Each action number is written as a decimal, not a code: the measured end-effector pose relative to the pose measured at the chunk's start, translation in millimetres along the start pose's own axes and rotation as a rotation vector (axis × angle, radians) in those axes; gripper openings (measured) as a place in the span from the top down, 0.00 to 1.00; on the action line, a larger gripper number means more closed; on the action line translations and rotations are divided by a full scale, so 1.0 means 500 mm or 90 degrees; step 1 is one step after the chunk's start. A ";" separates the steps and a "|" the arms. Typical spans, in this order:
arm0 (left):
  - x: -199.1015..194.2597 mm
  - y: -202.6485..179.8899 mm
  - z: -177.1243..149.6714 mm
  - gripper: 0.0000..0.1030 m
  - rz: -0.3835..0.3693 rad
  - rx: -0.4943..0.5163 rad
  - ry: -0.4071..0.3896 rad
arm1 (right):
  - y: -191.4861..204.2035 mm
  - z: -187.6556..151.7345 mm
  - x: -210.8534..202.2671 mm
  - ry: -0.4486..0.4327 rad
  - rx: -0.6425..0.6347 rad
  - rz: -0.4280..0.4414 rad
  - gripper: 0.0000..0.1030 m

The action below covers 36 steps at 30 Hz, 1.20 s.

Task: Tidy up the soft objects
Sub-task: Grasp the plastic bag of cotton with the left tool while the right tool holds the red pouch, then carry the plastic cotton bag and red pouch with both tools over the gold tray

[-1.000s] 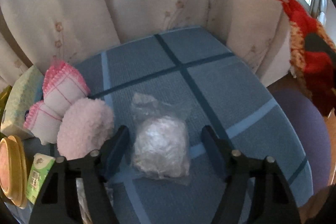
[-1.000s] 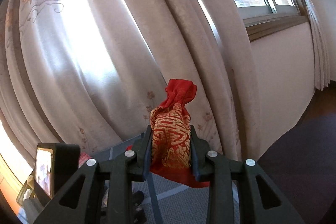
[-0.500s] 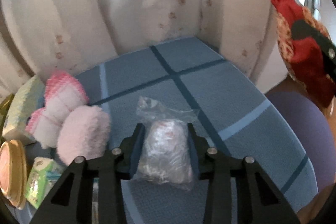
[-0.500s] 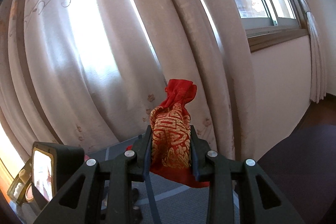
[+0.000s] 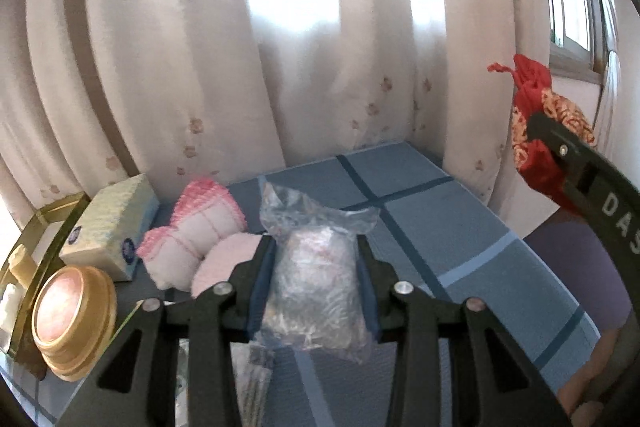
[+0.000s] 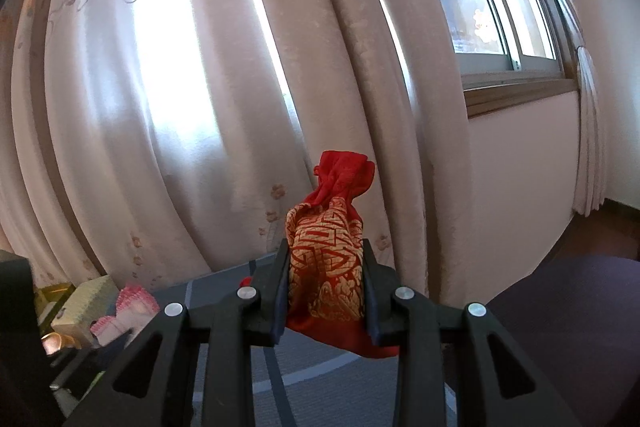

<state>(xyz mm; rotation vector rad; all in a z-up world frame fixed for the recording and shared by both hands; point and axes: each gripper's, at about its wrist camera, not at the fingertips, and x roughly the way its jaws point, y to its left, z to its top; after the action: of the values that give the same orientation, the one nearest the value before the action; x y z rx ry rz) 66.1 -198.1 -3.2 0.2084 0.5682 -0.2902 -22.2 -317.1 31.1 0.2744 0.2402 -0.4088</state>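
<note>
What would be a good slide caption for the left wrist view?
Left tongs shut on a clear plastic bag above the blue mat; right tongs hold a red-and-gold pouch nearby.

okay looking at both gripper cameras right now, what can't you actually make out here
- Left wrist view: what the clear plastic bag holds; crinkled film blurs it.
- Left wrist view: the items at the bottom left, cut off behind the left gripper.
- Right wrist view: the red and gold pouch is drawn shut, its contents hidden.
- Right wrist view: the right gripper hides the blue mat beneath the pouch.
</note>
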 end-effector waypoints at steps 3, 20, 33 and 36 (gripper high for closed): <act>-0.016 0.009 -0.006 0.63 0.009 0.000 -0.016 | 0.005 0.000 -0.003 -0.002 -0.007 -0.009 0.68; -0.061 0.066 -0.034 0.63 0.018 -0.026 -0.031 | 0.042 -0.011 -0.031 -0.011 -0.033 -0.041 0.68; -0.088 0.117 -0.056 0.63 0.031 -0.042 -0.039 | 0.081 -0.026 -0.065 -0.021 -0.048 -0.020 0.68; -0.093 0.133 -0.061 0.63 0.034 -0.049 -0.037 | 0.093 -0.031 -0.075 -0.027 -0.055 -0.012 0.68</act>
<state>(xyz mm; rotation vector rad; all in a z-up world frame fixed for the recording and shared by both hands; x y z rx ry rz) 35.2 -117.5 5.0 0.1401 0.5144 -0.2211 -38.6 -258.1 36.8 0.1786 0.2187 -0.4221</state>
